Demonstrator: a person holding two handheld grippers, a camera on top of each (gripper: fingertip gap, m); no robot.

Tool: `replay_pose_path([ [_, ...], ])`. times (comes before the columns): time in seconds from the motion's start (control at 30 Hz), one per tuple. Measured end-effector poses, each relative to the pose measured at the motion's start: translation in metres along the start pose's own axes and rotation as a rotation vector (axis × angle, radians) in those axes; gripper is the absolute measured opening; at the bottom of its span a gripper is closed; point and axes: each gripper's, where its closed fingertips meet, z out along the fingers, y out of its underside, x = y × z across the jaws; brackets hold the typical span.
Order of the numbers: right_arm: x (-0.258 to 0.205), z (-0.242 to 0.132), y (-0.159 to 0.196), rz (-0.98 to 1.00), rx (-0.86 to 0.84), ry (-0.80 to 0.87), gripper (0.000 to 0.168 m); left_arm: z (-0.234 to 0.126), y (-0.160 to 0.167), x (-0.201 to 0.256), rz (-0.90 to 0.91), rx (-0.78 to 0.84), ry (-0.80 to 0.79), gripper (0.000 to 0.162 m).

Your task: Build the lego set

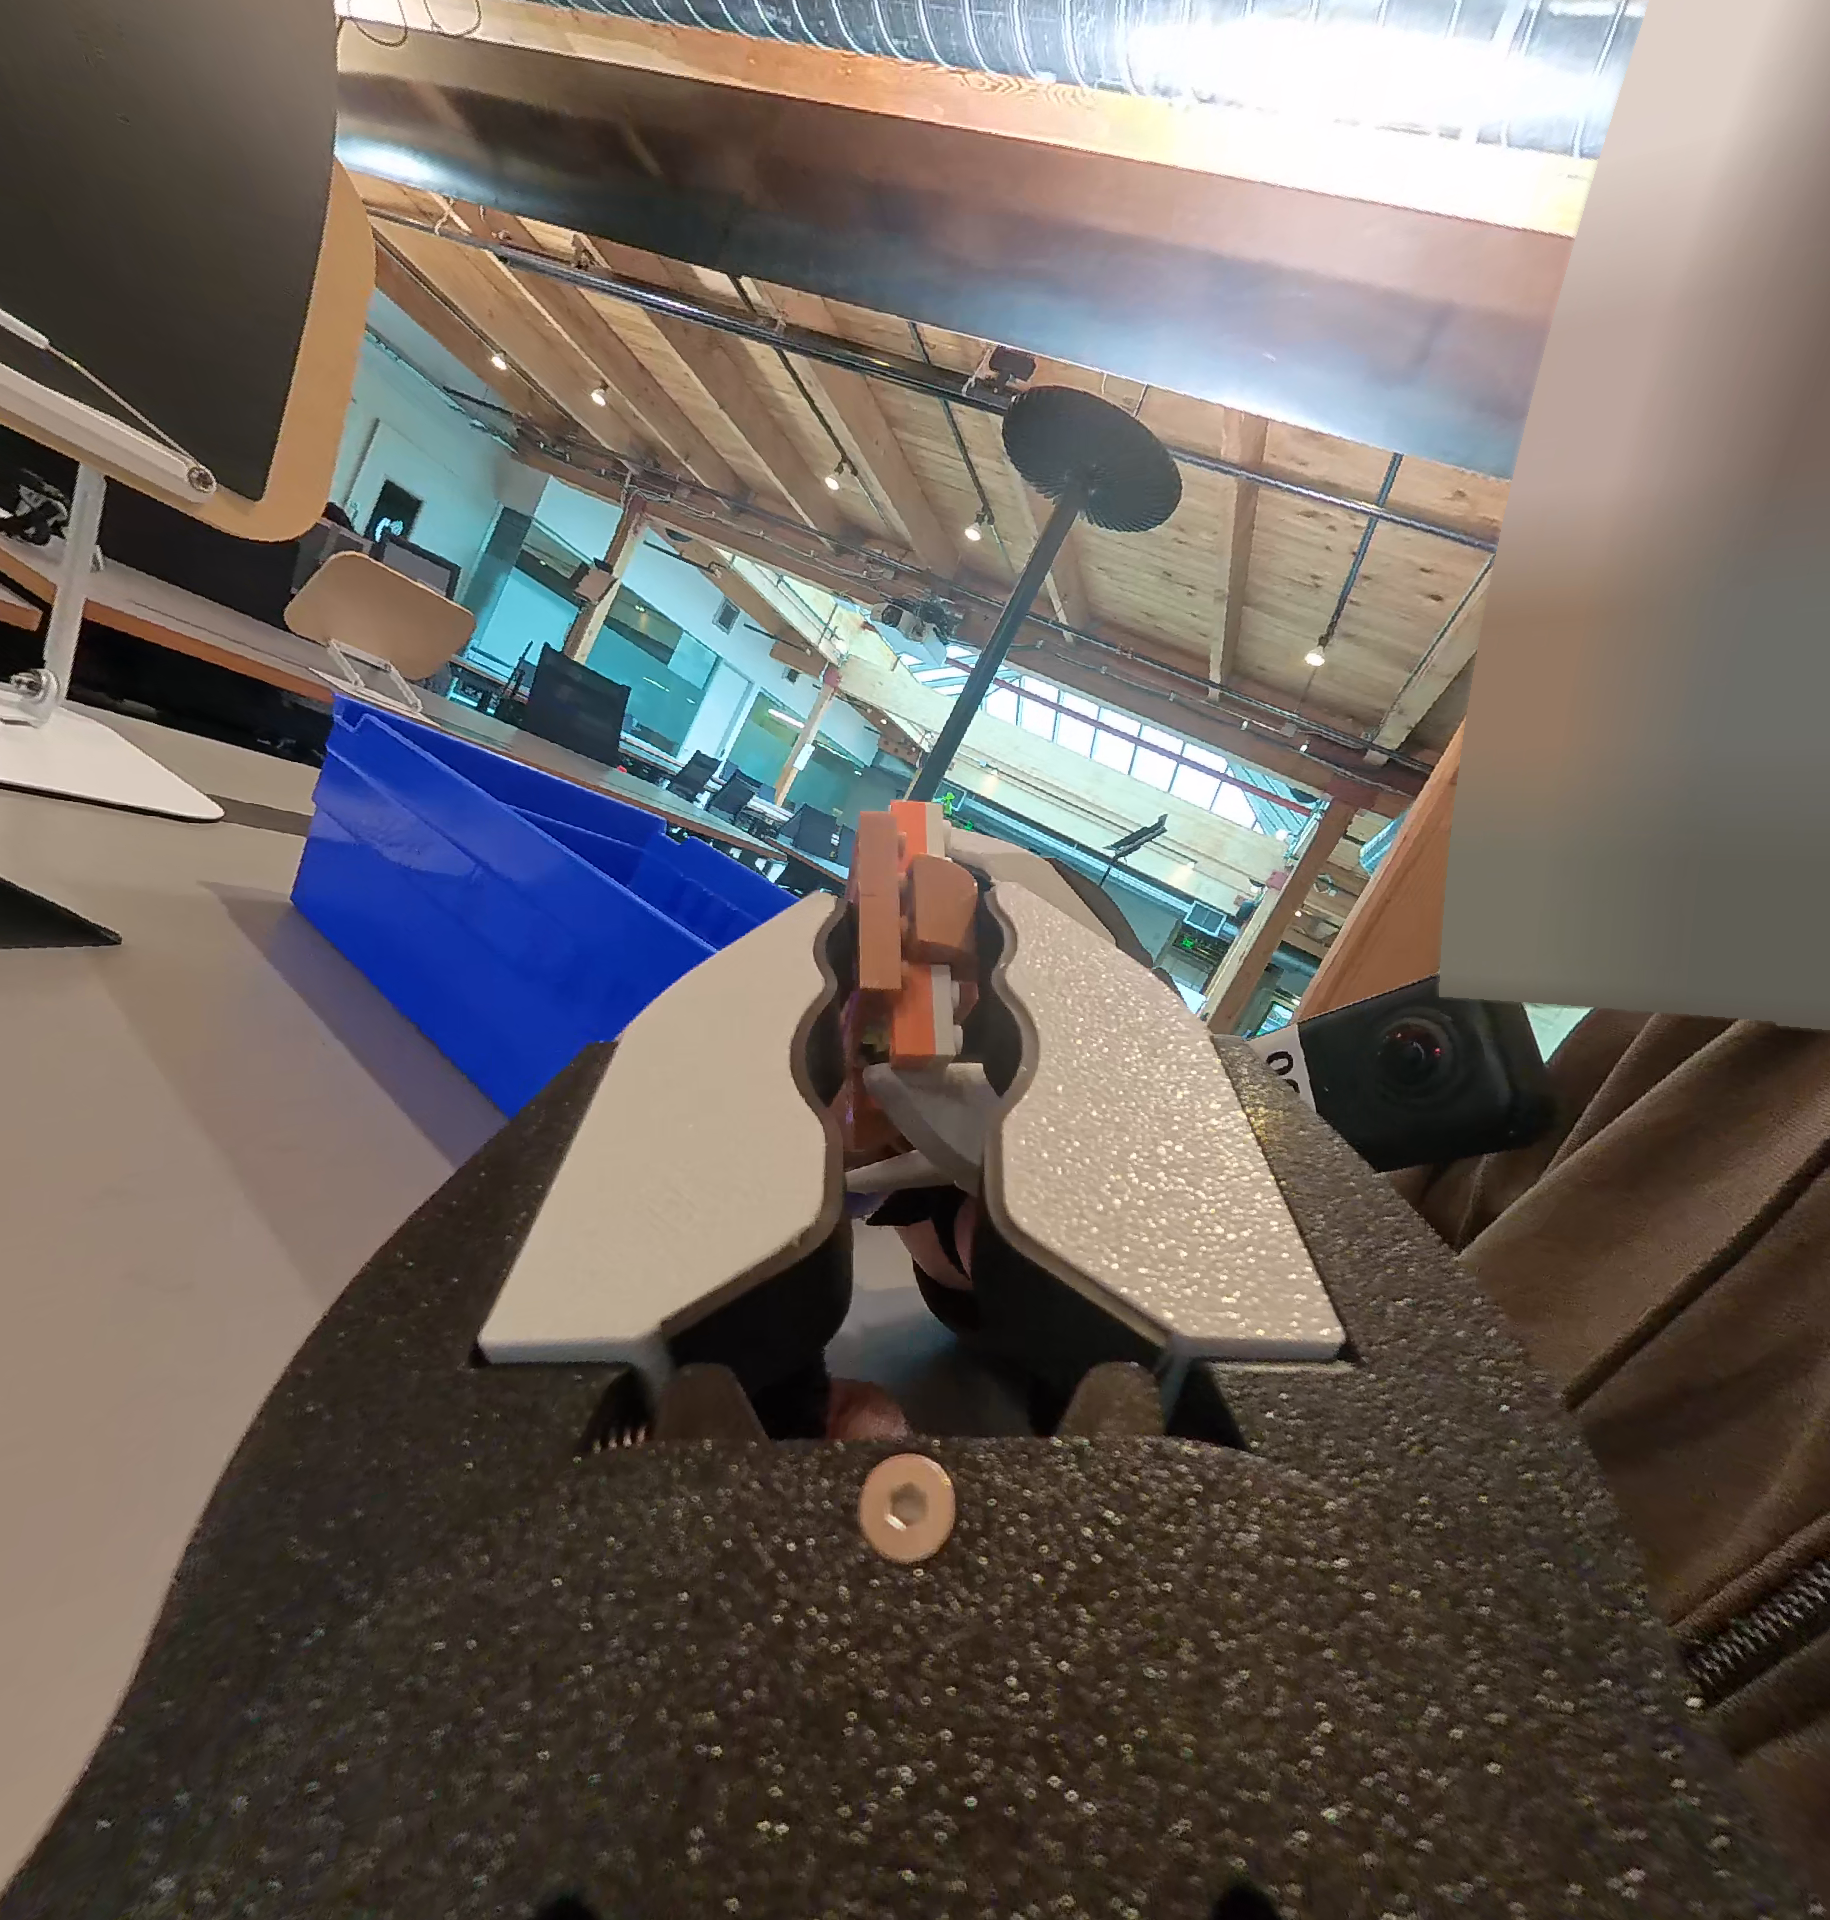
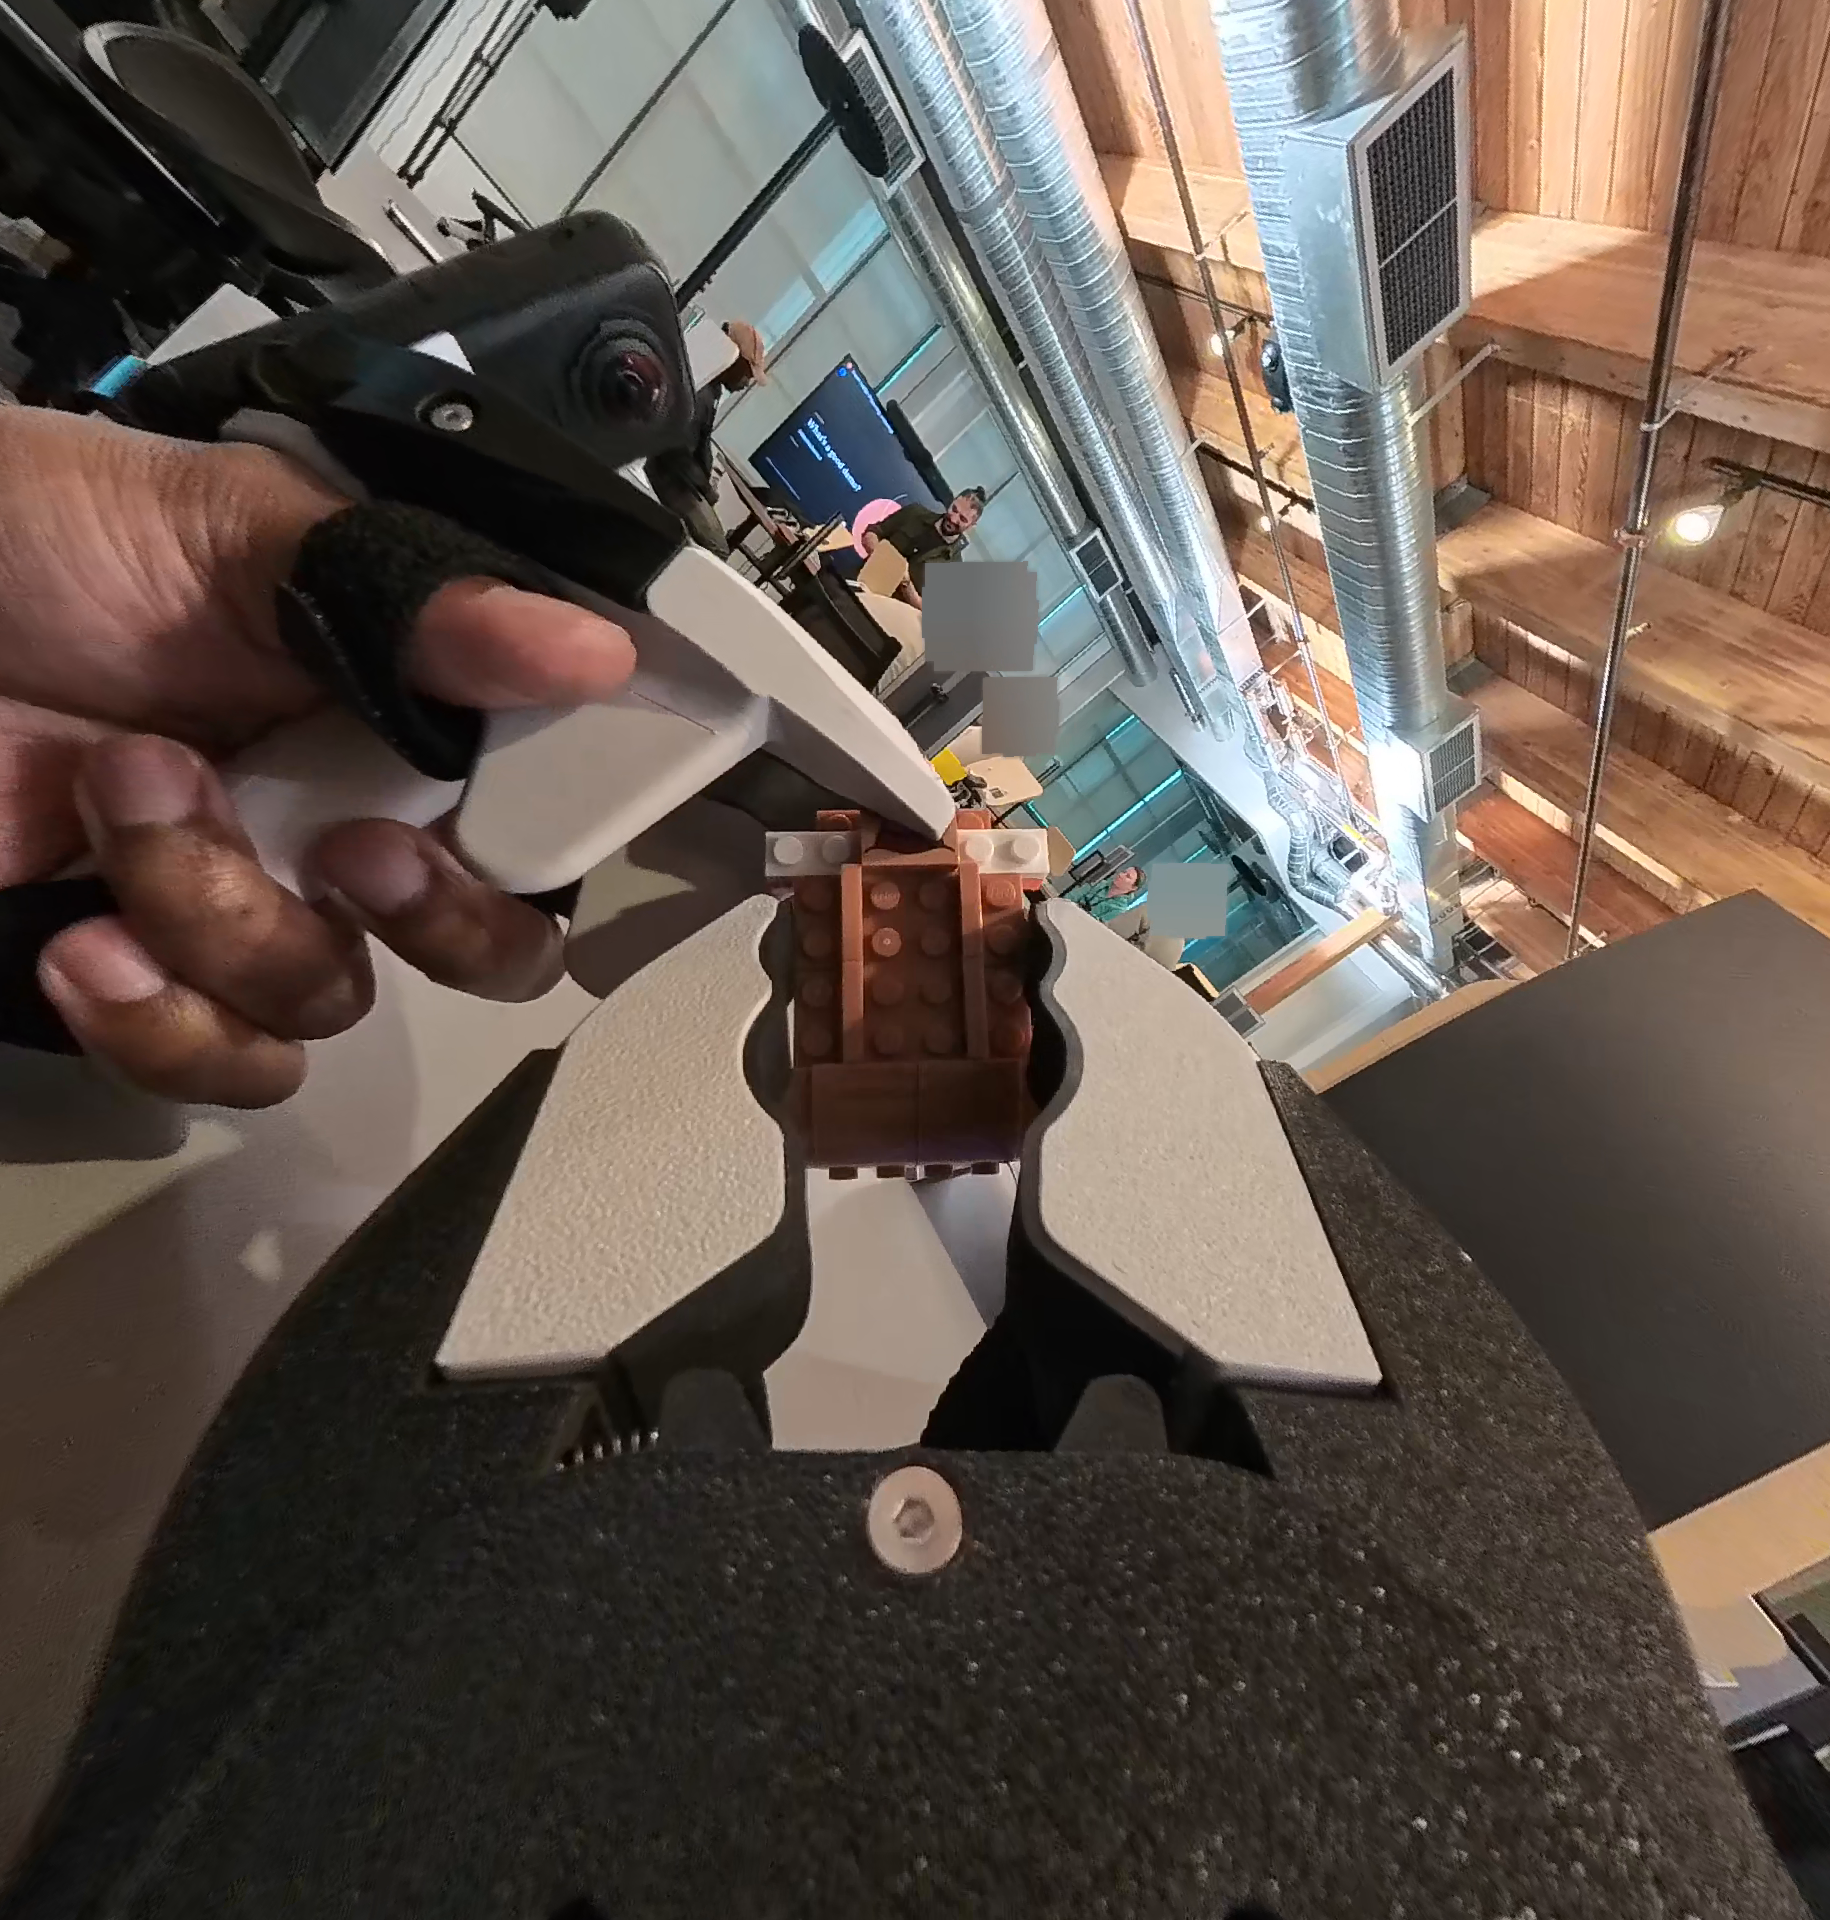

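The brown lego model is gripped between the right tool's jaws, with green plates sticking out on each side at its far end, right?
Not quite: the plates are white, not green, as the right wrist view shows. The rest holds: the brown lego model sits clamped between the jaws of the right gripper.

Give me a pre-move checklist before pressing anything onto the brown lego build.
1. Right gripper shut on the brown lego build: ok, fingers against both sides.
2. Left gripper on the build's far end: ok, tip touches beside the white plates; in its own view it is shut on the build's edge.
3. Build held off the table: ok.
4. Studs on the brown face unobstructed: ok.
5. Next piece ready: cannot tell, none visible.
6. Blue bin contents: cannot tell.
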Motion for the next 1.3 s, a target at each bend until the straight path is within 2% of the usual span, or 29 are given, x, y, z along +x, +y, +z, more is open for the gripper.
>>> replay_pose_path([
  [0.5,0.001,-0.002,-0.002,-0.018,0.018,0.012,0.042,0.001,0.001,0.004,0.039,-0.026,0.01,0.023],
  [0.7,0.003,-0.002,-0.001,0.003,0.01,0.026,0.042,0.003,0.0,0.003,0.077,-0.021,-0.033,0.023],
  [0.87,0.007,-0.002,-0.001,0.05,0.017,0.039,0.042,0.004,0.004,-0.001,0.098,-0.049,-0.075,0.035],
  [0.97,0.006,-0.001,0.0,0.054,0.01,0.04,0.042,0.005,0.007,-0.002,0.1,-0.062,-0.084,0.032],
  [1.0,0.005,0.0,0.002,0.051,0.004,0.041,0.042,0.006,0.007,0.0,0.107,-0.06,-0.08,0.025],
  [1.17,0.004,0.002,0.007,0.089,-0.015,0.028,0.043,0.006,0.007,-0.005,0.163,-0.082,-0.119,0.024],
  [1.3,0.003,0.0,0.005,0.182,0.014,-0.028,0.046,0.004,0.005,-0.012,0.284,-0.148,-0.183,0.023],
])
